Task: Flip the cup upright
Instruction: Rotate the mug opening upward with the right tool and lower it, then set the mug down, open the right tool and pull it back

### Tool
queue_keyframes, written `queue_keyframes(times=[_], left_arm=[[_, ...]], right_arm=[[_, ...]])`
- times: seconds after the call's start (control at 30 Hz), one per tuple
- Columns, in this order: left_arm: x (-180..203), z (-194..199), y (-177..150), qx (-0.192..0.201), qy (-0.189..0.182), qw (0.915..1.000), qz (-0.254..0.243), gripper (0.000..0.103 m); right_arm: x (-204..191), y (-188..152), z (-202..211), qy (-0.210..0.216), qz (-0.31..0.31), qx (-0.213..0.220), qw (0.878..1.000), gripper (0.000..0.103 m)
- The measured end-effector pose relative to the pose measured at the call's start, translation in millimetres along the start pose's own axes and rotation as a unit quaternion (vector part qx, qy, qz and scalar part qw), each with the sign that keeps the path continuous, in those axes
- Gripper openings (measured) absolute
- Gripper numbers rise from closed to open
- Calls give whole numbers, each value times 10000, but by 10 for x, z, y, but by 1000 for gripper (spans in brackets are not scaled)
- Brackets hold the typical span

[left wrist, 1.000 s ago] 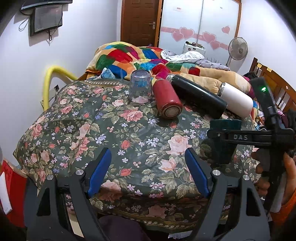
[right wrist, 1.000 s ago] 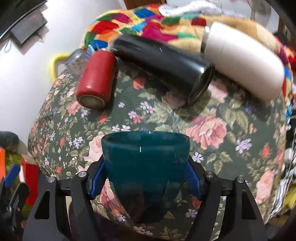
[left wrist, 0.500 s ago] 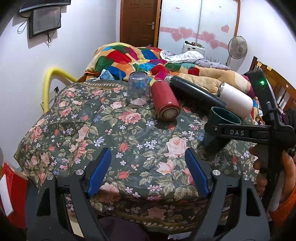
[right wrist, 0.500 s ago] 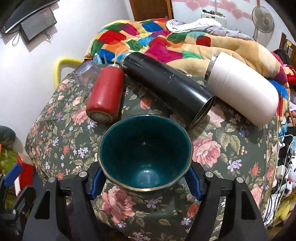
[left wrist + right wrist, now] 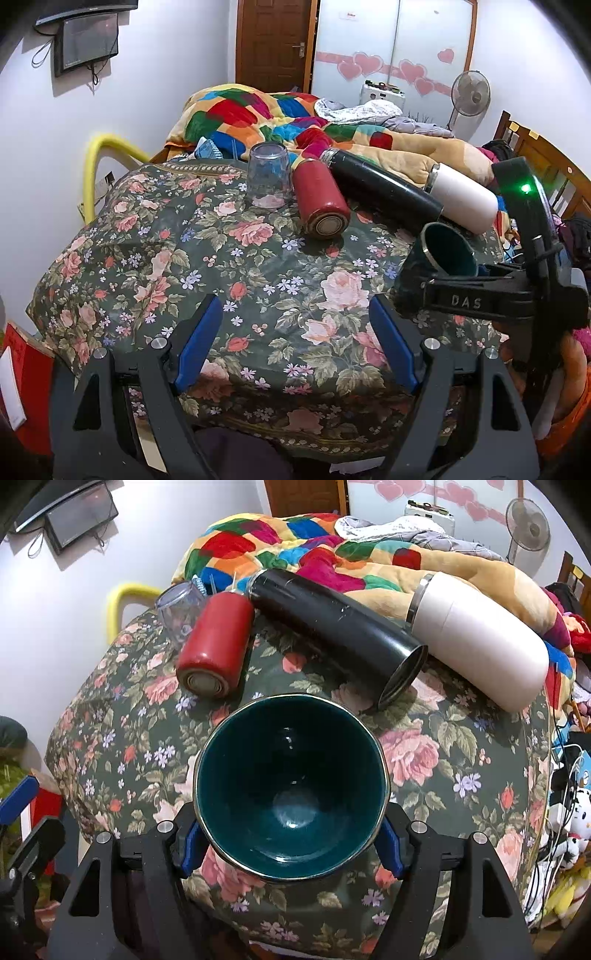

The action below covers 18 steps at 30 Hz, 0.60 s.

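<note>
My right gripper point(image 5: 290, 843) is shut on a dark teal cup point(image 5: 291, 786), held above the floral tablecloth point(image 5: 436, 753) with its open mouth tilted toward the camera. In the left wrist view the cup point(image 5: 439, 254) sits at the right, mouth tipped up and to the left, clamped in the right gripper point(image 5: 424, 291). My left gripper point(image 5: 295, 343) is open and empty over the near part of the table point(image 5: 184, 258).
At the far side of the table lie a red flask point(image 5: 319, 199), a black flask point(image 5: 380, 188) and a white flask point(image 5: 463, 197), all on their sides. A clear glass point(image 5: 267, 175) stands upside down beside the red flask. A colourful quilt point(image 5: 258, 114) lies behind.
The right gripper has rotated the teal cup: its mouth, level a second ago, now tips strongly toward the right wrist camera. The left gripper stayed put.
</note>
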State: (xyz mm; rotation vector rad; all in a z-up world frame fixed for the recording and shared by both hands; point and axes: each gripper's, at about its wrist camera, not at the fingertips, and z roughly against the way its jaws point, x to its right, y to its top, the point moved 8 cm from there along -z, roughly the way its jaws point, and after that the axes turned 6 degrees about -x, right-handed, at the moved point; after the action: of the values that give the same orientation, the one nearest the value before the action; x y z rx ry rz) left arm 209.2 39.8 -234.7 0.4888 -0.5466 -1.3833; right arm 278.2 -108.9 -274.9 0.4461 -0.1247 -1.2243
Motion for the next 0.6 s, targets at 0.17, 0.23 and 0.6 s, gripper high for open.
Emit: queue_keyframes(times=[0.17,0.23,0.6], left_arm=[[31,125,-11,75,25,10000,-11,81],[41,174,-21,97,10,10000,7,81],[202,604,13,461,-15,9989,-121,81]], right_arm=[[-90,-85,6,126,194,-176,9996,73],[-82,-131,37,85,204,-183,9996,74],[-36,-273,684,405,61,385,9984,74]])
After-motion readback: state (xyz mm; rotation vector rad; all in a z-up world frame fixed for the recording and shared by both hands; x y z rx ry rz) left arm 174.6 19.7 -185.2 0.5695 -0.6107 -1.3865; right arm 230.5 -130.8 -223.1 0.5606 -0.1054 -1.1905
